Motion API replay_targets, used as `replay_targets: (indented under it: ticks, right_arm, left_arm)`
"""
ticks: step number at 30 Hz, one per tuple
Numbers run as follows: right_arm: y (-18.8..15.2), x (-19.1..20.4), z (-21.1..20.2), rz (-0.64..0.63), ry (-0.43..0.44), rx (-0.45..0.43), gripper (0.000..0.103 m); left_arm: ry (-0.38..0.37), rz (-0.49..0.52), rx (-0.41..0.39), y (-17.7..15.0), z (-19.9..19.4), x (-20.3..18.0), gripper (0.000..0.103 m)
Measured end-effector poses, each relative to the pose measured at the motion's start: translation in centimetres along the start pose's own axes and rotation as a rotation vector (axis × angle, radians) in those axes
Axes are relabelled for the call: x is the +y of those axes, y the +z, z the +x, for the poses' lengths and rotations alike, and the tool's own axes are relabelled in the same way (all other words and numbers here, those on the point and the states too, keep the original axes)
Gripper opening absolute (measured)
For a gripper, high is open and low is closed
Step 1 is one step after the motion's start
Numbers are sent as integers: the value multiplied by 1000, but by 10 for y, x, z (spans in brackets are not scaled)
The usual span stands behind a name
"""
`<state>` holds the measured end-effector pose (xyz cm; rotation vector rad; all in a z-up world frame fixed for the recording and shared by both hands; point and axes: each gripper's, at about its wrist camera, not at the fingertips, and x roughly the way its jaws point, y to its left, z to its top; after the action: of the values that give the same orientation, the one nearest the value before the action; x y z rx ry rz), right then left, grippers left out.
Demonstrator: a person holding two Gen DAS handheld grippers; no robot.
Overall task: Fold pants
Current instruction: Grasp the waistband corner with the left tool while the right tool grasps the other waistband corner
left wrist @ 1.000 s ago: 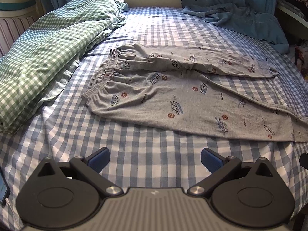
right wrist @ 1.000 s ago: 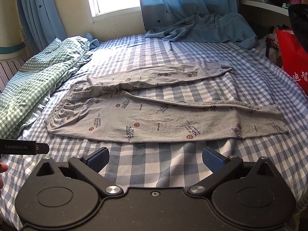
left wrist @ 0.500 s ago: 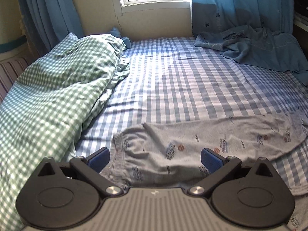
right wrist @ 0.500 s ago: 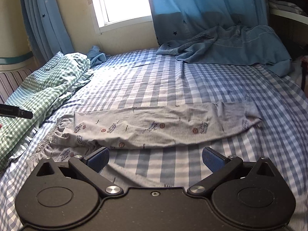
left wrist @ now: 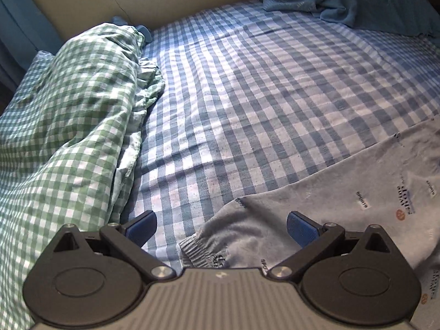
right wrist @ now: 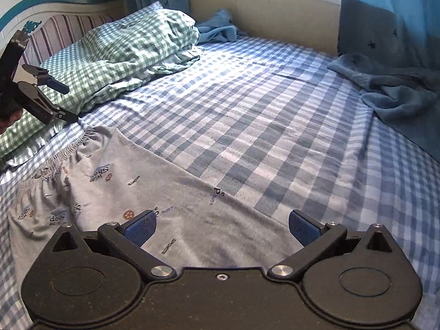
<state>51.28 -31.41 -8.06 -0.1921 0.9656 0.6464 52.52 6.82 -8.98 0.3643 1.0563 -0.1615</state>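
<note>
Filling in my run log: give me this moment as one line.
task: fold pants | left gripper: open, over waistband corner | right gripper: open, over far leg | pants: flat on bed, ungrasped

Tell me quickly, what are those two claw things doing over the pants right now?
Left gripper open, above the waistband corner. Right gripper open, low over the grey pants, gripping nothing. Pants flat on checked sheet. Green quilt beside the waistband, not blocking.
</note>
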Motion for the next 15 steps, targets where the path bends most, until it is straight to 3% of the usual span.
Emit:
replay_targets:
  ticks: [4,9,12,14,15]
  right_arm:
    - [22,-18,55,8,66,50,96]
    - [34,-17,103,-54,129,124,75]
    - [37,-8,116,-98,141,155,58]
    - [38,-2,118,-138,140,162,53]
    - [39,0,118,-155,136,170,43]
  left_arm:
    - [-23,23,49,2,44,16,102]
    - [-56,49,105,-2,78,29,87]
    - [-90,68,129,-7,86,32,74]
    - [-134,69,144,-9,88,35,54]
    - [-157,63,150,-10,89,37,50]
